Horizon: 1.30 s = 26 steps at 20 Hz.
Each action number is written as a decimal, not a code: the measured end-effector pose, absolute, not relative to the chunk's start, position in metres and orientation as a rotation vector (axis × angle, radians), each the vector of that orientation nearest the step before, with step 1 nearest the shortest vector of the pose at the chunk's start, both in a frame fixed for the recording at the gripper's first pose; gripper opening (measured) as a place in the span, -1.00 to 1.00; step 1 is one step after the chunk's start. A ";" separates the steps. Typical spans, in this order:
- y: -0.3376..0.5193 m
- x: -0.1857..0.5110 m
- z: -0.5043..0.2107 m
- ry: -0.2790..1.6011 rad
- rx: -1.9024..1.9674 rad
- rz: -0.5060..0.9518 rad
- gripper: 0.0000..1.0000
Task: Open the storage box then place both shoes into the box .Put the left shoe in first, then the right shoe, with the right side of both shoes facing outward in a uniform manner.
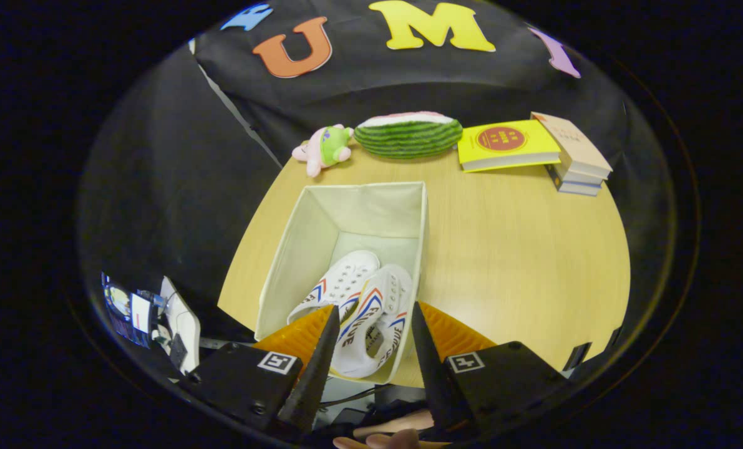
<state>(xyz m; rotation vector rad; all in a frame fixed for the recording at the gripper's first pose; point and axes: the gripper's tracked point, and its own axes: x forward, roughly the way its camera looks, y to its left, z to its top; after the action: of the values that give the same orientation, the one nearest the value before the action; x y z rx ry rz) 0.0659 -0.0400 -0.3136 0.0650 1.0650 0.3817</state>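
Wooden tabletop (521,249) carries an open fabric box (296,249) near its left edge, holding two light, soft canvas shoes (365,312); gripper (371,343) fingers apart, empty, above them.

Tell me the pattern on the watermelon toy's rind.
Dark and light green stripes on the watermelon toy, gripper view.

Heels of both shoes (362,312) in the storage box (346,212) masked by the spread jaws of the gripper (374,340), which grip nothing. Near edge of the bench (521,262) covered by the gripper body. Book (508,144) cover markings too small to make out. Hand (390,433) below cut off.
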 end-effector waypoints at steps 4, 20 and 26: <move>-0.045 0.084 -0.280 0.839 -0.037 0.370 0.48; -0.167 0.068 -0.129 0.010 0.025 0.176 1.00; -0.180 0.031 -0.154 -0.041 0.084 0.163 1.00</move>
<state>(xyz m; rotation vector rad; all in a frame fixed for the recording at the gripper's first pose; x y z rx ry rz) 0.0309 -0.1805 -0.1543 0.0838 -0.0414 0.1631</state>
